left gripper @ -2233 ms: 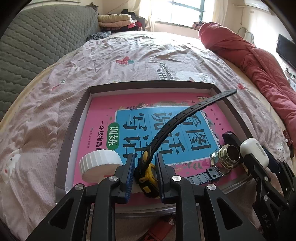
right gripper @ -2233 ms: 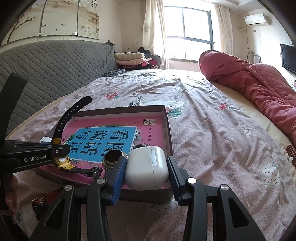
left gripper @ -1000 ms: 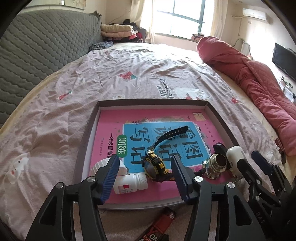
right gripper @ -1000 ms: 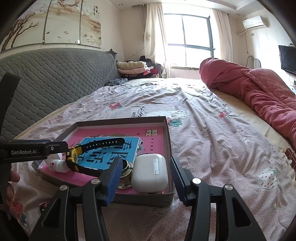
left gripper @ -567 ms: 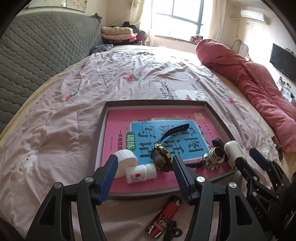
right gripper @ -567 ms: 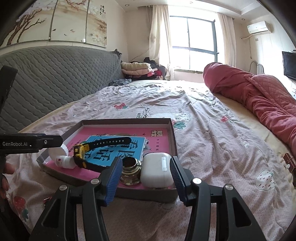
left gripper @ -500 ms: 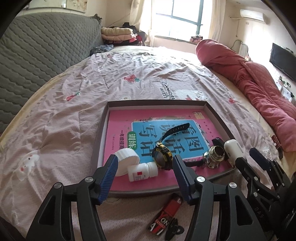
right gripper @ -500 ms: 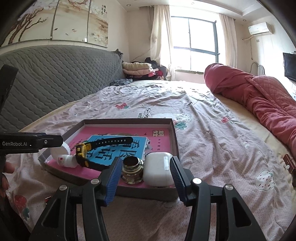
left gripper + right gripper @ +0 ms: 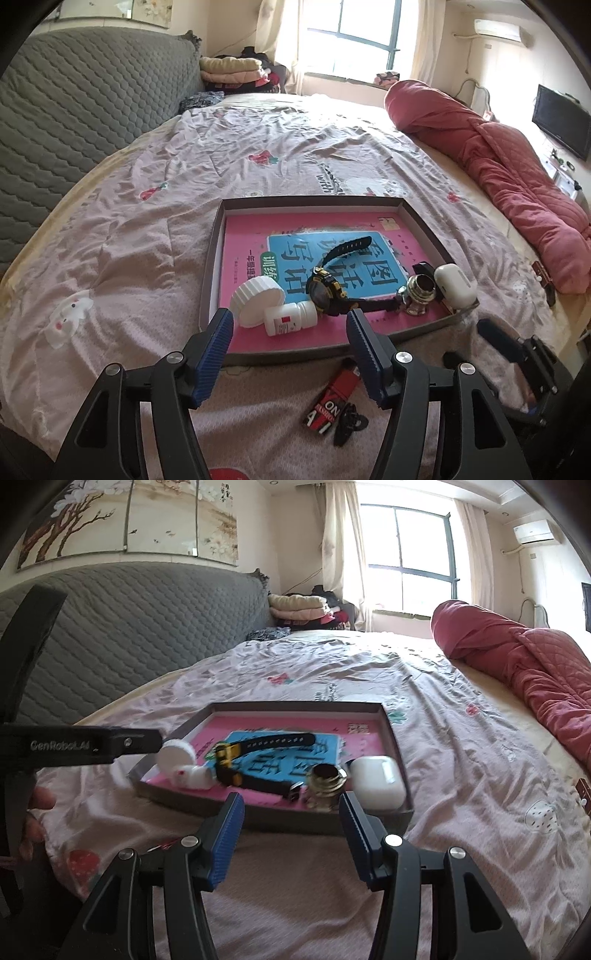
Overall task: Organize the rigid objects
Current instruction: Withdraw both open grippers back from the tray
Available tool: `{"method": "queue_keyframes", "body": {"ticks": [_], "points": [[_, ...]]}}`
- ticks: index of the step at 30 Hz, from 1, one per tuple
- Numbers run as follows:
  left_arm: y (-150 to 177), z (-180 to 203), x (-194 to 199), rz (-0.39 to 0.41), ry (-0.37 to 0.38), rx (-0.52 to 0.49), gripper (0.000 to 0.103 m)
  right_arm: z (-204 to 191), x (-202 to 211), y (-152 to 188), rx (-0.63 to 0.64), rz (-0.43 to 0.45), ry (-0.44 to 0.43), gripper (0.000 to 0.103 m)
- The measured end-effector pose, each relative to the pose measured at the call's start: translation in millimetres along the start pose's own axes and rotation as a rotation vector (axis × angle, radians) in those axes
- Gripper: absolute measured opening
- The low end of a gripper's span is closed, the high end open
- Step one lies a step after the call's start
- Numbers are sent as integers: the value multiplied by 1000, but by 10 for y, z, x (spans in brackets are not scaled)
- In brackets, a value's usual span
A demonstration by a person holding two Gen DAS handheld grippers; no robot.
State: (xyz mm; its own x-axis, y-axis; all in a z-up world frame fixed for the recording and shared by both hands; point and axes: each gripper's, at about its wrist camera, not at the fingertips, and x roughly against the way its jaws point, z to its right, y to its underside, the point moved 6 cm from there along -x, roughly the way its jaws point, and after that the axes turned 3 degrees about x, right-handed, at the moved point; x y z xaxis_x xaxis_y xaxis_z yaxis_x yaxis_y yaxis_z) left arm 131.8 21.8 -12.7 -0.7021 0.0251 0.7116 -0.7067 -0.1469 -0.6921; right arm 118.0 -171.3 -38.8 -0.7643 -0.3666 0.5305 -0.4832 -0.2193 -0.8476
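A shallow brown box (image 9: pixel 212 258) (image 9: pixel 280 818) lies on the bed with a pink and blue book (image 9: pixel 251 236) as its floor. In it lie a black and yellow watch (image 9: pixel 327 290) (image 9: pixel 236 760), a small white pill bottle (image 9: pixel 290 317) (image 9: pixel 192 777), a white round lid (image 9: pixel 256 301) (image 9: pixel 176 755), a brass fitting (image 9: pixel 417 295) (image 9: pixel 327 777) and a white earbud case (image 9: pixel 456 286) (image 9: pixel 376 781). My left gripper (image 9: pixel 290 345) is open and empty before the box's near edge. My right gripper (image 9: pixel 291 827) is open and empty too.
A red and black lighter (image 9: pixel 332 400) and a small black clip (image 9: pixel 349 422) lie on the pink bedsheet (image 9: pixel 129 258) in front of the box. A rolled red quilt (image 9: pixel 498 177) lies at the right. A grey padded headboard (image 9: pixel 74 110) stands at the left.
Both grippers let go: the left released the watch and the right released the earbud case in the box. Both have since drawn back toward the near edge of the bed.
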Motion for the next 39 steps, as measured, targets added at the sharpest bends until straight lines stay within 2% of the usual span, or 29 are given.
{"method": "queue_keyframes", "body": {"ticks": [7,22,39], "points": [[46,-61,148,-7,15,1,65,-262,90,87,-5,-40,-53,53],[174,-150,245,-42,31,-10,66,-701,125,256,95,-103,-76,53],[426,-116,-128,-158,42,-45,65,-838,-315,535,85,-236,-109,53]]}}
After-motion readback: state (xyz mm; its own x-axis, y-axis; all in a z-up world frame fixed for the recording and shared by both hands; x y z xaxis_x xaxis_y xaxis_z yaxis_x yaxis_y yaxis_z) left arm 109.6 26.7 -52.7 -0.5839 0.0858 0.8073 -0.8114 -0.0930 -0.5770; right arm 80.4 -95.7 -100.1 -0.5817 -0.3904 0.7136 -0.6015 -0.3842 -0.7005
